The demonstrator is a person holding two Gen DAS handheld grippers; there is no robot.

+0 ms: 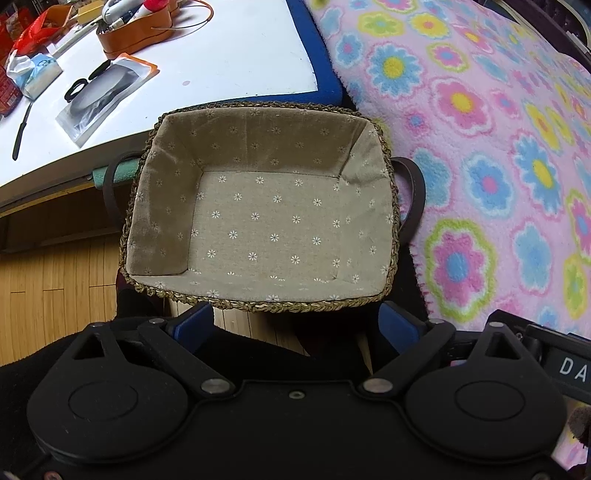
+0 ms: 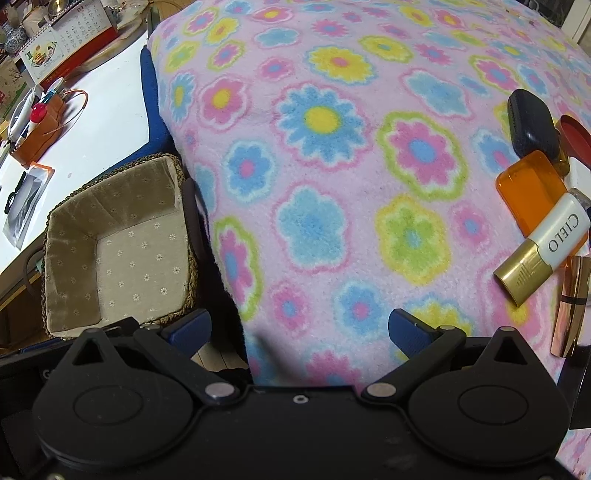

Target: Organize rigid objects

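Note:
A woven basket [image 1: 388, 206] with beige flowered lining stands empty below my left gripper [image 1: 295, 328], which is open and holds nothing. The basket also shows at the left of the right wrist view [image 2: 66, 236]. My right gripper [image 2: 299, 332] is open and empty above the flowered blanket [image 2: 332, 184]. At the right edge of that view lie a dark blue case [image 2: 532, 125], an orange translucent box [image 2: 528, 188], a white and gold CIELO tube [image 2: 543, 251], a red lid [image 2: 576, 136] and a rose-gold tube [image 2: 570, 306].
A white table [image 1: 221, 55] with a blue edge stands behind the basket, bearing a brown leather holder [image 1: 136, 33], a packaged item [image 1: 103, 96], tissues [image 1: 33, 74] and a black pen [image 1: 22, 129]. Wooden floor [image 1: 55, 280] lies to the left. A desk calendar [image 2: 66, 40] stands on the table.

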